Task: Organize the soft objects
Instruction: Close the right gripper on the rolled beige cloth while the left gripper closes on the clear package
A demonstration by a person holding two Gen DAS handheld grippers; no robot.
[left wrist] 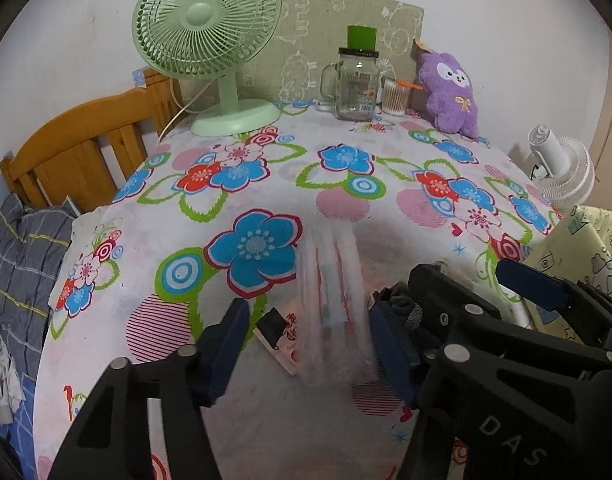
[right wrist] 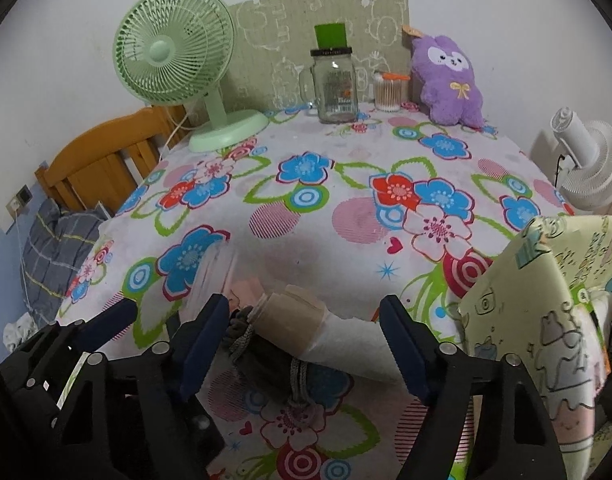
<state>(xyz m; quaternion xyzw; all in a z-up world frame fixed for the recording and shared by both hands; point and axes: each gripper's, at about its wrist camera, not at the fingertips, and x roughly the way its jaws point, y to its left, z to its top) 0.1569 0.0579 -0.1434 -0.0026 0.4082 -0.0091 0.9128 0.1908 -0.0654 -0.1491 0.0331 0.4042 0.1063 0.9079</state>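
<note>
Left wrist – left tongs [left wrist: 310, 346] parted, straddling plastic bag [left wrist: 334, 312]

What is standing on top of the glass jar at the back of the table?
A green cylinder stands on the glass jar, on its black lid. The jar looks empty; the cylinder's contents cannot be seen.

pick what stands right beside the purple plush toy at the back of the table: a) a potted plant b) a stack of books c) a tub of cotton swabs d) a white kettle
c: in the right wrist view a clear tub of cotton swabs stands just left of the purple plush toy, between it and the glass mason jar mug.
</note>
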